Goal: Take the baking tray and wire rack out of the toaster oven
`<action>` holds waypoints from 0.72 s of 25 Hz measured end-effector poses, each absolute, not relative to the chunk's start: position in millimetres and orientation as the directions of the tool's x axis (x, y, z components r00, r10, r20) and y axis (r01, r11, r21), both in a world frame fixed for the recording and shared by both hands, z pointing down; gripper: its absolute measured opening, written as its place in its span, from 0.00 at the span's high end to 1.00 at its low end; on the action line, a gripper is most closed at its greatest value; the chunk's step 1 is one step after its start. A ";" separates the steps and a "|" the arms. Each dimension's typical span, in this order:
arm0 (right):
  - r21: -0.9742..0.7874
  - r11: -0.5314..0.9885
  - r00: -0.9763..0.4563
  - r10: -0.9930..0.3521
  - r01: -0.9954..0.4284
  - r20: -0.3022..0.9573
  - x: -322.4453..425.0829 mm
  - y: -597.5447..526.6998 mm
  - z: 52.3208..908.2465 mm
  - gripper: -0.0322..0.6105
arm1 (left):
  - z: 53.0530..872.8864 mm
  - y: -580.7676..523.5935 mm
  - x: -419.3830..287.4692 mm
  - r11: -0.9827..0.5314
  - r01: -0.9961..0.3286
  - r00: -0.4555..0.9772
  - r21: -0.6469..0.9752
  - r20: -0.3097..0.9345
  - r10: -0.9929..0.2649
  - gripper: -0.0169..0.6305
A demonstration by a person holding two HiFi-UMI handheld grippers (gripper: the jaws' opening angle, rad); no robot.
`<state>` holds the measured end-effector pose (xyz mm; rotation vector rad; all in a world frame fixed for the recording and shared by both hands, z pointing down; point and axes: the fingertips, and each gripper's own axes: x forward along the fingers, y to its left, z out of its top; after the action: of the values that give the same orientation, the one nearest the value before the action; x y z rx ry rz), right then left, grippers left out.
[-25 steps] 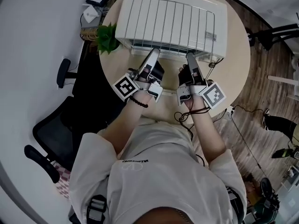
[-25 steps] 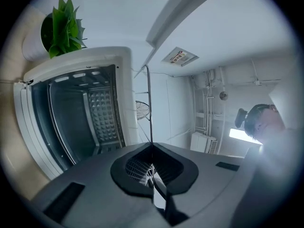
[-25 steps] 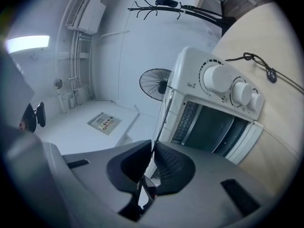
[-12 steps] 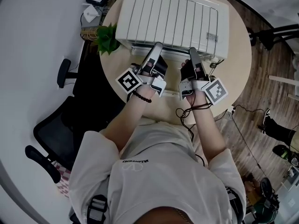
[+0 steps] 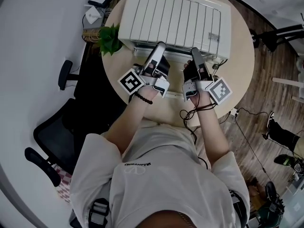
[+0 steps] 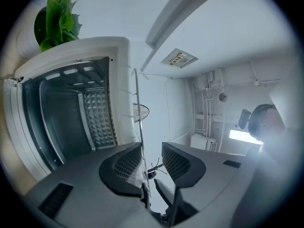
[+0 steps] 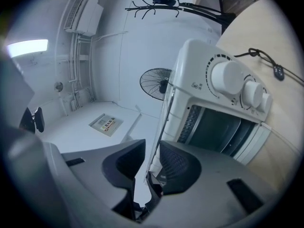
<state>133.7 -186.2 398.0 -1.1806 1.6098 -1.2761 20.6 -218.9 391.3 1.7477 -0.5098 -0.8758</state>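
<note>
The toaster oven [image 5: 173, 20] is a white, round-cornered box with a ribbed top. It sits on a round, pale counter [image 5: 240, 65] beside a spiky green plant [image 5: 109, 38]. In the left gripper view its mouth stands open, with smooth dark metal walls, a row of oblong slots along one wall, and one panel embossed in a tight diamond pattern. Two round white knobs [image 7: 227, 78] show in the right gripper view.

The wire rack [image 6: 138, 113] shows only as a thin, straight metal rod at the oven's mouth (seen edge-on, so its grid cannot be made out). The rod runs between the dark, cross-hatched pads of the left hand-held gripper [image 6: 151, 152]. Its jaws stand spread, with the rod close along one pad and a clear gap on the other side. The right hand-held gripper [image 7: 151, 150] is likewise spread, with a rod of the same kind passing loose between its pads. The baking tray cannot be picked out in any view.

Both pairs of jaws have just been opening. Compared with a second ago, both gripper tips sit slightly further in under the oven's front edge. Since half a second ago the head view is nearly unchanged.
</note>
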 end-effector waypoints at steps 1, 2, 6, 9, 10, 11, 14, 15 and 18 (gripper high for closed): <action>-0.976 0.079 -0.299 -0.954 -0.201 -0.015 132.3 -185.4 396.3 0.78 | 387.6 -217.6 21.2 -0.346 0.078 0.645 0.935 -0.312 -0.697 0.74; -0.977 0.080 -0.305 -0.952 -0.197 -0.016 130.9 -183.5 394.9 0.74 | 384.7 -215.7 21.7 -0.344 0.078 0.652 0.936 -0.309 -0.692 0.69; -0.976 0.068 -0.315 -0.949 -0.206 0.001 126.9 -165.6 395.1 0.74 | 389.5 -206.0 13.4 -0.310 0.027 0.667 0.950 -0.248 -0.703 0.61; -0.972 0.048 -0.337 -0.941 -0.229 0.033 118.1 -146.5 409.1 0.74 | 400.8 -193.6 -2.6 -0.303 0.008 0.663 0.953 -0.231 -0.712 0.61; -0.971 0.038 -0.350 -0.935 -0.238 0.049 113.3 -139.2 418.0 0.74 | 407.9 -187.6 -8.2 -0.301 0.000 0.664 0.953 -0.225 -0.713 0.61; -0.968 0.024 -0.363 -0.929 -0.250 0.071 108.9 -132.3 429.2 0.74 | 418.1 -181.5 -13.2 -0.294 -0.014 0.667 0.956 -0.211 -0.715 0.61; -0.959 -0.037 -0.380 -0.913 -0.282 0.147 105.5 -121.3 468.1 0.74 | 458.0 -170.3 -23.0 -0.241 -0.069 0.664 0.968 -0.135 -0.735 0.62; -0.957 -0.055 -0.377 -0.911 -0.286 0.165 106.1 -121.7 479.3 0.74 | 469.9 -169.8 -24.4 -0.228 -0.088 0.661 0.970 -0.115 -0.742 0.62; -0.951 -0.084 -0.362 -0.912 -0.297 0.193 104.3 -134.5 506.4 0.74 | 501.0 -178.3 -26.7 -0.209 -0.135 0.649 0.969 -0.073 -0.757 0.68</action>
<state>104.3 -134.5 506.4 -1.3150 1.6517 -1.4714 -26.7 -178.3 501.0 1.7144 -0.7298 -0.6720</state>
